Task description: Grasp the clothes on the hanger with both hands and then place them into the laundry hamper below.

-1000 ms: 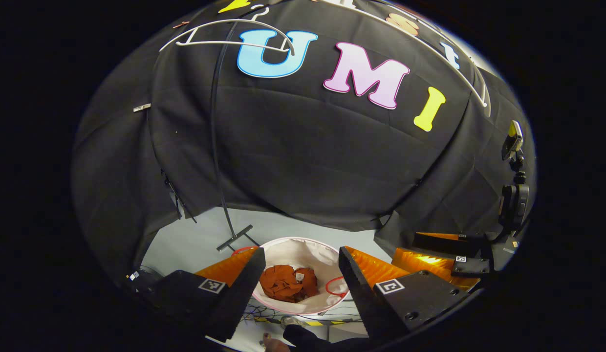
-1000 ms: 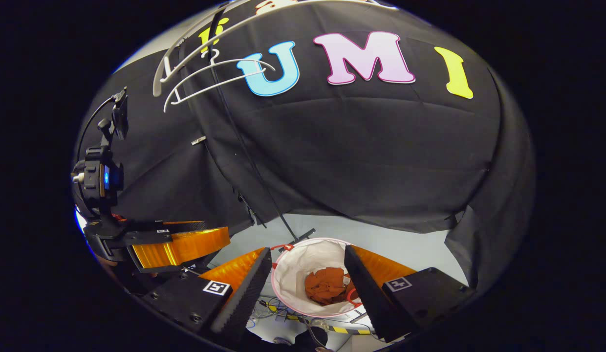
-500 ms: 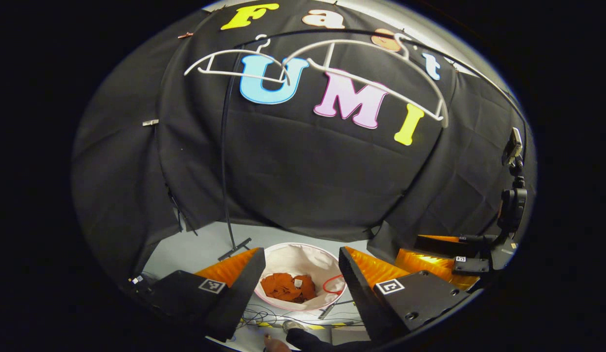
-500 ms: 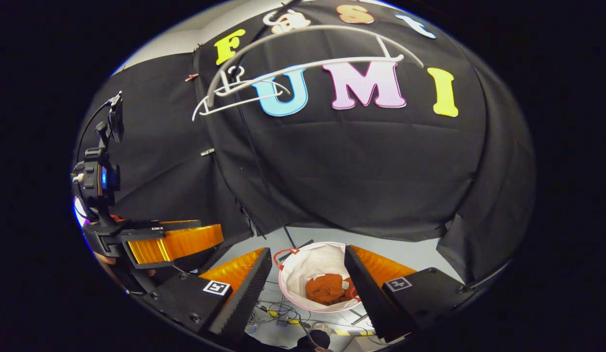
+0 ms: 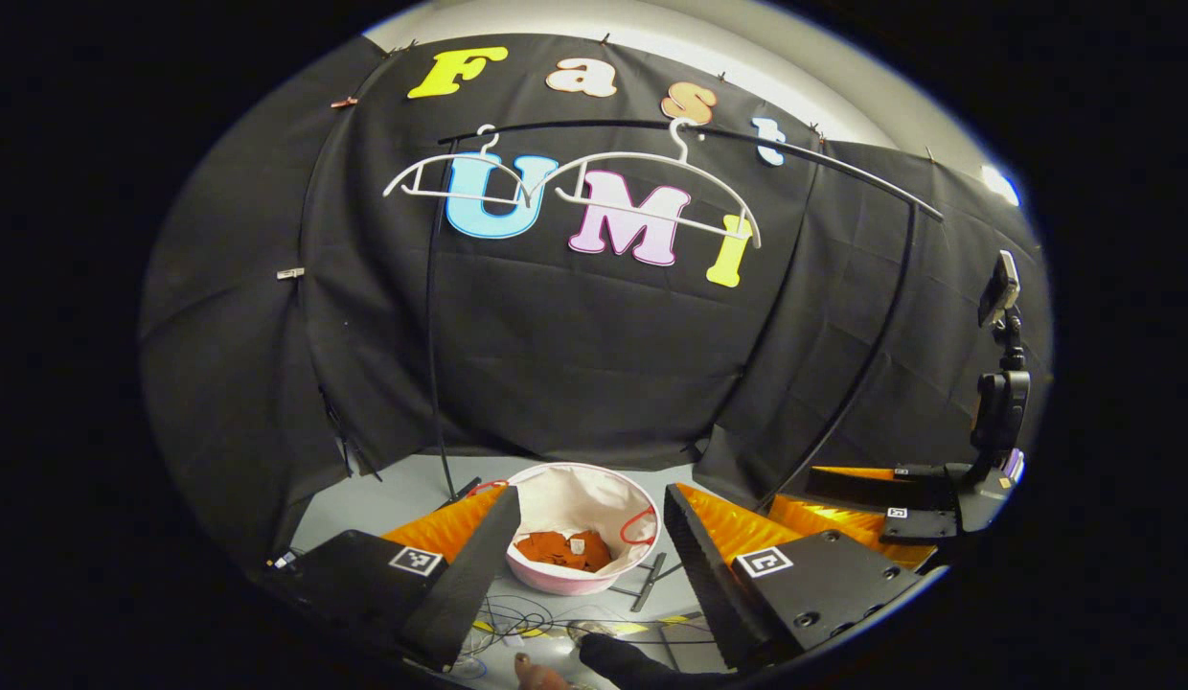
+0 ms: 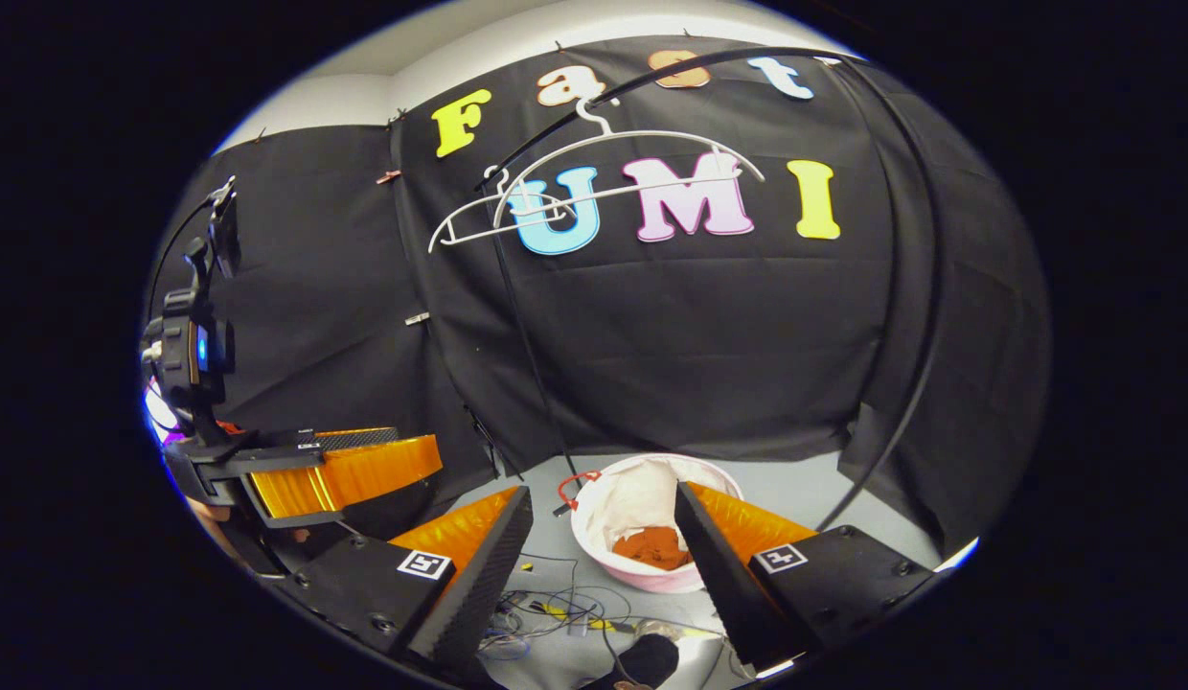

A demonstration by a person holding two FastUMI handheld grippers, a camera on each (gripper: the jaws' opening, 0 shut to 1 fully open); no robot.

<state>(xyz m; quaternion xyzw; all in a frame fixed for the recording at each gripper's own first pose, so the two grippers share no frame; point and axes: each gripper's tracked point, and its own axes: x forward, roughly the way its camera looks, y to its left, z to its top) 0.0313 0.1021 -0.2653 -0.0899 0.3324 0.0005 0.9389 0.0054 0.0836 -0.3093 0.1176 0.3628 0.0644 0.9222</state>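
A rust-orange garment (image 5: 560, 549) lies crumpled inside the white laundry hamper (image 5: 575, 583) on the grey floor; it also shows in the right gripper view as the garment (image 6: 656, 546) in the hamper (image 6: 642, 578). Two bare white hangers (image 5: 651, 182) (image 6: 604, 177) hang on the black rail. My left gripper (image 5: 591, 498) is open and holds nothing, back from the hamper and above it. My right gripper (image 6: 604, 494) is likewise open and bare. Each shows in the other's view, the right gripper (image 5: 881, 498) to the right and the left gripper (image 6: 335, 474) to the left.
The black clothes rack (image 5: 795, 153) arches over the hamper, its posts (image 5: 431, 383) reaching the floor either side. Loose cables (image 5: 517, 613) and striped tape lie on the floor in front of the hamper. A person's dark shoe (image 5: 632, 661) is near the bottom edge.
Both grippers have drawn back and away from the hamper, which now looks smaller and farther. The hangers and rail have come fully into view. The garment stays in the hamper.
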